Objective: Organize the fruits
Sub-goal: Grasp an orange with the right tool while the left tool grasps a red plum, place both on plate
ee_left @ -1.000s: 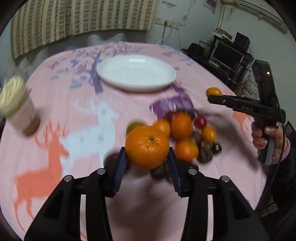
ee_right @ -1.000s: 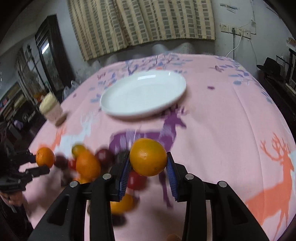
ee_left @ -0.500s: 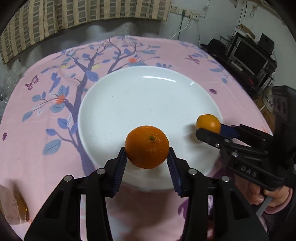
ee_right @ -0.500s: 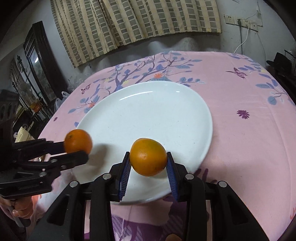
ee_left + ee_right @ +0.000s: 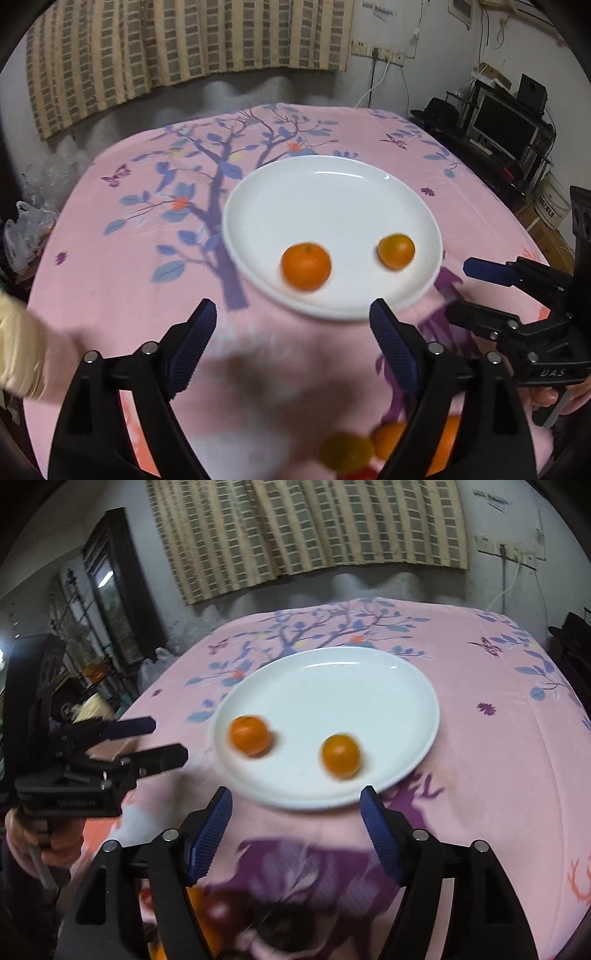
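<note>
1. A round white ceramic plate (image 5: 332, 192) lies on the desk under a pink tablecloth printed with a blue tree and deer (image 5: 122, 280). A blurred cream-topped jar (image 5: 18, 350) shows at the left edge of the left wrist view, and a black monitor on a shelf (image 5: 506, 129) stands off to the right.
2. A heap of loose fruit, orange and dark red (image 5: 388, 446), sits blurred at the near edge of the desk, partly hidden behind the fingers of both tools.
3. The left gripper (image 5: 293, 325) has its blue-padded fingers (image 5: 192, 343) spread wide, holding nothing and poised just short of the plate's near rim.
4. The right gripper (image 5: 297, 812) is likewise spread wide and empty, its fingers (image 5: 380, 834) near the plate's front edge.
5. The deep-orange round mandarin (image 5: 306, 266) rests on the plate's near left part; the paler yellow-orange mandarin (image 5: 396, 251) rests to its right, apart from it.
6. Half a second ago each mandarin was clamped between its tool's fingers above the plate; both now lie released on it, and both tools have drawn back.
</note>
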Tool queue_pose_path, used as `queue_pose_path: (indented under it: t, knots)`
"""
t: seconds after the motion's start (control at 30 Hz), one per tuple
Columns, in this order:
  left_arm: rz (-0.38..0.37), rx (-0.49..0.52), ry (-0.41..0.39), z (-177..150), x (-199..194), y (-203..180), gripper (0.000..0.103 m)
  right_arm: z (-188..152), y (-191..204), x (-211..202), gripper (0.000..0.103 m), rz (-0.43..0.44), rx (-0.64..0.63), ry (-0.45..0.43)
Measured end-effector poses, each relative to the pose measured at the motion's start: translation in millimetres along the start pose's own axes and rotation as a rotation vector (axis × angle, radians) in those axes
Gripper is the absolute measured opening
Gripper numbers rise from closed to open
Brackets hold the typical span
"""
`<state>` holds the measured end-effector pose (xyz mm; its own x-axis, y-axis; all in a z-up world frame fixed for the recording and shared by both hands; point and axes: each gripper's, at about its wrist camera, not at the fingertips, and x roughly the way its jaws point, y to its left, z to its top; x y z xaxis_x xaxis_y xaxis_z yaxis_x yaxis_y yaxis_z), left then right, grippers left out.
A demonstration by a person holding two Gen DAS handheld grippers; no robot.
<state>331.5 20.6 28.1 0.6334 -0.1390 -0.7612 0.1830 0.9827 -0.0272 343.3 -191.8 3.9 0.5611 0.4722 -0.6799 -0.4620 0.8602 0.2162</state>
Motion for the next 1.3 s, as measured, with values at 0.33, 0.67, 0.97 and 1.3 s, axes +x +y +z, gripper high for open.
queue_pose_path:
  t: [0.33,0.67,0.97,1.3]
  knots:
    - [0.045,-0.013,-0.071,-111.0,-75.6,8.2,0.087,-70.3,68.9,-26.2,0.073,0.051,-0.189,0.066]
    - [0.037,0.031,-0.011,-147.8,-60.3,-3.4,0.079,-86.6,66.3,-27.4,0.07,0.033,-0.195,0.091]
    - [-0.016,0.048,0.014,-151.2,-49.7,-7.8,0.064,-87.1,66.4,-16.8,0.059,0.04,-0.193,0.124]
    - [-0.051,0.015,0.053,-152.6,-40.2,-3.0,0.047,-85.9,65.8,-15.2,0.044,0.06,-0.179,0.127]
